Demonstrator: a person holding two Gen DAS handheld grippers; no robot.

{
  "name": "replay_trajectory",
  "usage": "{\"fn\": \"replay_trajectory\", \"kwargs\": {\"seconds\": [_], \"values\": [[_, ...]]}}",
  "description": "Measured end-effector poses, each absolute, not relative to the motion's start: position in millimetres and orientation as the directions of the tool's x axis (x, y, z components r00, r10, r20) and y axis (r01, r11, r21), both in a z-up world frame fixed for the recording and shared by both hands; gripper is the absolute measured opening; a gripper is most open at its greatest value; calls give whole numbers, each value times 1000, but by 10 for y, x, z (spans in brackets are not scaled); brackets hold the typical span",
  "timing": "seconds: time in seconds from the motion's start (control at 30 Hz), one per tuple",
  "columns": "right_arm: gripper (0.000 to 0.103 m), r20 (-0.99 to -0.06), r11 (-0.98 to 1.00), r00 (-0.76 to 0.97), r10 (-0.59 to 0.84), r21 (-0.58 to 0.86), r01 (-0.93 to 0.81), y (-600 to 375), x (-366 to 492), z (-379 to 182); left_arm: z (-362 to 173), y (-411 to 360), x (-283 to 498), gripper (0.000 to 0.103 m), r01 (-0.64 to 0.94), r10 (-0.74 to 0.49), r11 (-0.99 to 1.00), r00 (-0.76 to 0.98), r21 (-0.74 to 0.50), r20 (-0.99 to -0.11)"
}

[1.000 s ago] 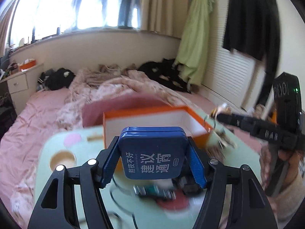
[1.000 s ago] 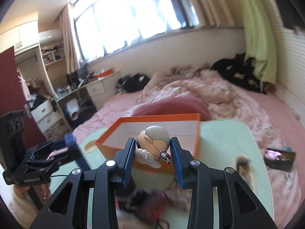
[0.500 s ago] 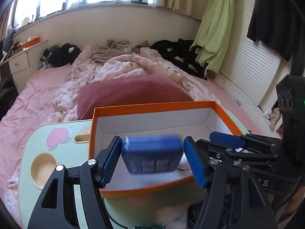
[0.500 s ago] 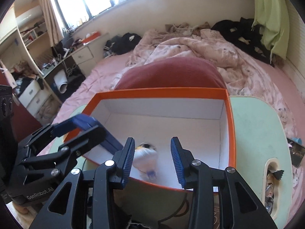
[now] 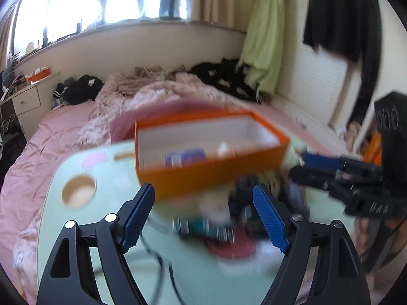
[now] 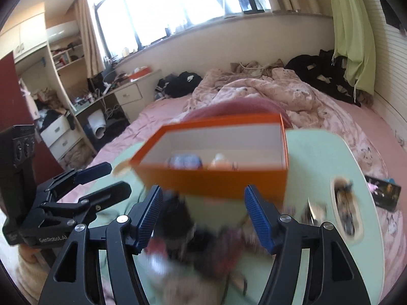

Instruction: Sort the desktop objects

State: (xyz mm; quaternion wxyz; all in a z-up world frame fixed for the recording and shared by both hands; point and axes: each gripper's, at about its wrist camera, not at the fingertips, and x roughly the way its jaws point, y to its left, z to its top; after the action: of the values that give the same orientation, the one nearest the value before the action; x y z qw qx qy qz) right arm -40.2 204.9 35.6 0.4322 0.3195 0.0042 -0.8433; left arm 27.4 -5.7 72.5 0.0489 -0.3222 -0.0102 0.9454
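- Left gripper (image 5: 203, 213): jaws spread wide, nothing between them, hanging over the clutter pile (image 5: 216, 223) at the near edge of the green lap table (image 5: 101, 178).
- Right gripper (image 6: 203, 216): also spread wide and empty, over the same pile (image 6: 203, 241). It shows at 3 o'clock in the left view; the two are close together.
- Risk: both grippers working one small heap, so they could knock fingers or both go for the same item.
- Risk: the pile is a motion-smeared tangle. I make out a dark cable (image 5: 162, 267), a teal-and-dark thing (image 5: 201, 227) and something red under it, no more. A pinch here could snag the cable and drag neighbours off the table edge.
- Risk: a wide-open jaw coming down may bump the box's near wall, which sits just behind the pile at 12 o'clock.
- Orange box (image 5: 211, 172): open top, white inside, on the table beyond the pile. Holds a blue tin (image 5: 185, 158) toward the left and a small pale figurine (image 6: 220, 158) beside it on the right, apart; rest of the floor is bare.
- Round cup recess (image 5: 78, 190) at 10 o'clock: empty.
- Oval slot (image 6: 344, 213) at 3 o'clock in the right view: holds small dark bits, too blurred to name.
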Motion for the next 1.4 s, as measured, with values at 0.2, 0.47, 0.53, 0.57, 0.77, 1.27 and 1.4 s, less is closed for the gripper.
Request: {"fn": "replay_trajectory", "kwargs": {"seconds": [0.2,0.47,0.53,0.57,0.77,1.27,1.4], "values": [[66,-566,-678,-498,-657,155,719,2399,-43,-16,386,78,654,79,-89,84,-996,-749,-25,-657],[67,-580,-806,-620,-528,111,582,2694,-13,-328,133,122,494,84,-79,63,-997,-663,-14,-746],[78,-581,-819,-645,-496,66,570,2668,-1,-370,127,112,484,93,-67,52,-998,-662,-10,-748],[83,-579,-816,-651,-490,42,577,2618,-12,-371,111,104,470,103,-63,51,-998,-654,-13,-755],[103,-544,-787,-650,-531,30,617,2578,32,-432,83,97,474,103,-67,56,-998,-655,-16,-754],[103,-527,-783,-656,-540,29,622,2561,-7,-354,81,113,452,103,-65,54,-998,-655,-15,-753],[103,-539,-782,-647,-539,34,622,2563,-17,-326,82,116,454,103,-65,54,-998,-656,-15,-753]]}}
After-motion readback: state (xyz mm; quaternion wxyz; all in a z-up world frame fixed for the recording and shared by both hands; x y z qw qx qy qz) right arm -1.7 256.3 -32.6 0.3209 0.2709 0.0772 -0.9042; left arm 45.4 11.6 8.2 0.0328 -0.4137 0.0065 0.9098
